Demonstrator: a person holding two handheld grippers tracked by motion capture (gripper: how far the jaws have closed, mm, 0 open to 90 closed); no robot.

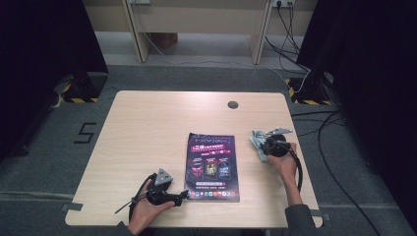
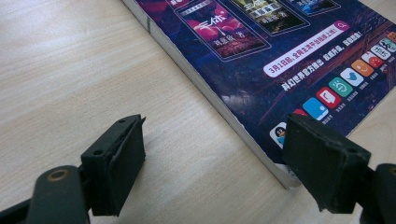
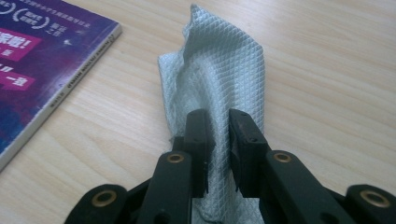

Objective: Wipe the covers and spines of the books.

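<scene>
A purple magazine (image 1: pixel 212 166) lies flat in the middle of the wooden table (image 1: pixel 147 128). My left gripper (image 1: pixel 183 195) rests low at the magazine's near left corner, open, its jaws astride that corner (image 2: pixel 280 168) with the pads apart from it. To the right of the magazine, my right gripper (image 1: pixel 259 144) is shut on a pale grey-green waffle-weave cloth (image 1: pixel 257 142). In the right gripper view the cloth (image 3: pixel 219 84) is pinched into a fold between the pads and its free end lies on the wood beyond them. The magazine's edge (image 3: pixel 56 93) shows at that view's left.
A small round grey cap (image 1: pixel 232 104) sits in the tabletop near the far edge. Cables (image 1: pixel 324 142) run across the floor to the right of the table. A desk (image 1: pixel 196 29) stands behind.
</scene>
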